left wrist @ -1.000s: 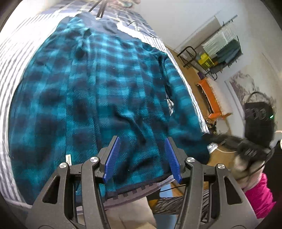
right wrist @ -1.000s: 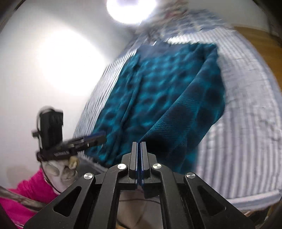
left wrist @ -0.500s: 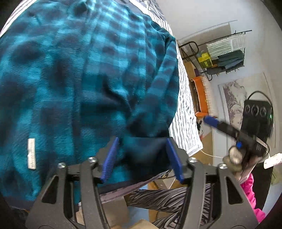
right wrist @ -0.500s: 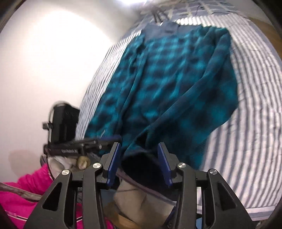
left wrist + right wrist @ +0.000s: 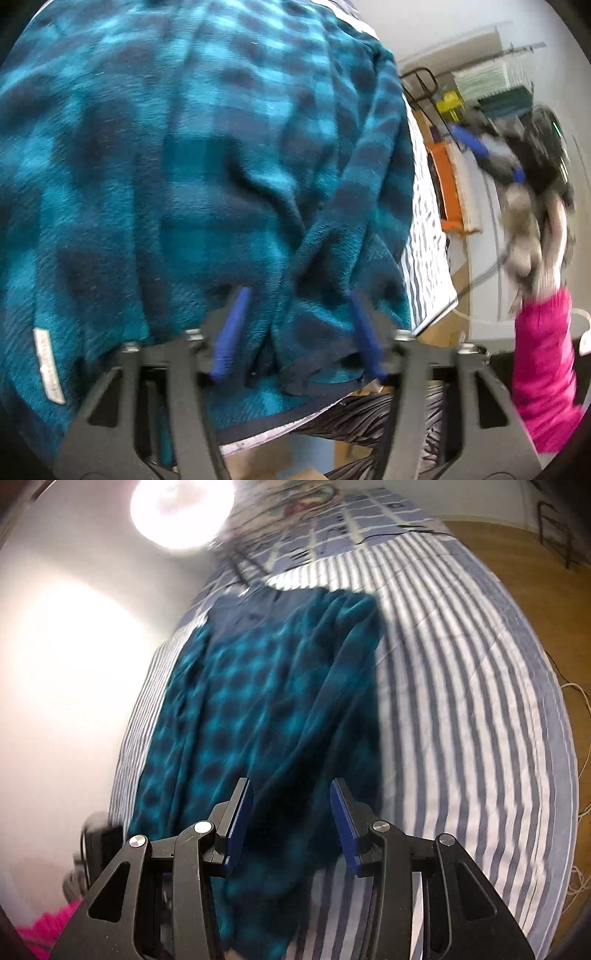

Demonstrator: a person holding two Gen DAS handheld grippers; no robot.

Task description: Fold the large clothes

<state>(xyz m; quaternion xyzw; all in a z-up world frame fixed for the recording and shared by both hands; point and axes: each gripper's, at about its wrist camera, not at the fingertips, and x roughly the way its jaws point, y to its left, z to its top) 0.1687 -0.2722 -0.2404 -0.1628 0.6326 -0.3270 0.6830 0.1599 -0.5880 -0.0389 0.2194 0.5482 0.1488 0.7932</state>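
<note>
The left gripper (image 5: 295,328) is closing its jaws around a bunched fold of the teal-and-navy plaid fleece shirt (image 5: 192,155) near its hem — the blue pads not yet pressing it. The shirt lies spread on the blue-and-white striped bed (image 5: 461,701). The right gripper (image 5: 291,827) hovers over the shirt's right edge — jaws released, gripping nothing.

Shirt (image 5: 266,709) on bed (image 5: 461,701) (left side) — flat
</note>
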